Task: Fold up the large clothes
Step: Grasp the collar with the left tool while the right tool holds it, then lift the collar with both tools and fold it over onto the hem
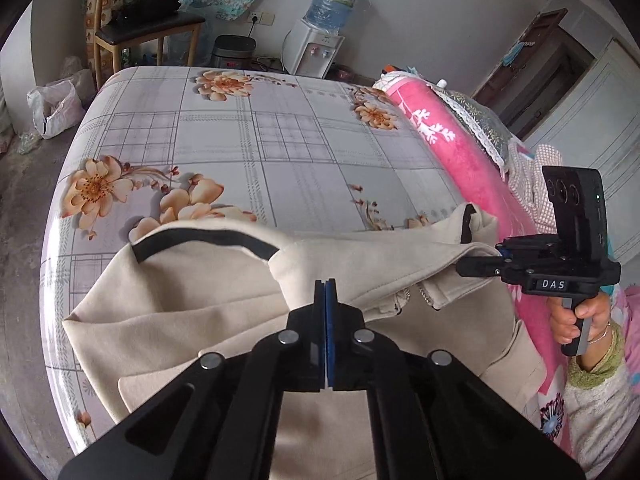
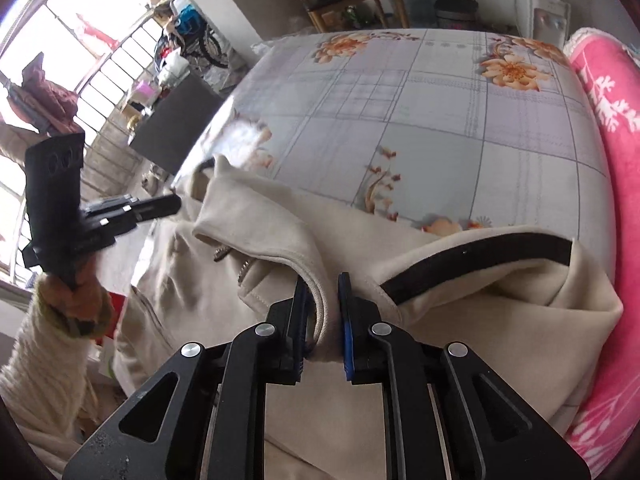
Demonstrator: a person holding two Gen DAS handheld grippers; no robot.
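A cream-coloured fleece jacket with black trim (image 1: 208, 300) lies spread across the near part of a bed covered in a pale grey checked sheet printed with orange flowers (image 1: 280, 128), its lower part hanging over the bed's near edge.

The left gripper (image 1: 325, 282), black with blue pads, has its fingers pressed together at a raised fold of the cream fabric; seen from the left wrist, no gap shows between the pads, and whether cloth is pinched between them cannot be told, since in the right wrist view its tip is blurred and lies beside the jacket's far edge.

The right gripper (image 2: 323, 280) stands over a rolled cream seam of the jacket, the seam running up between its two fingers (image 2: 345, 312). A narrow gap remains between the pads; the left pad lies against the seam, while the right pad appears just clear of it. From the left wrist view, that gripper's tip meets a lifted corner of the garment near the black-edged cuff.

A person's hand (image 1: 576, 320) in a fuzzy cream sleeve with a green cuff grips the right tool's handle.

A rolled pink blanket with white leaf print (image 1: 452, 148) lies along the bed's right side. Beyond the bed stand a wooden chair (image 1: 148, 28) and a white water dispenser with a blue bottle (image 1: 320, 36).
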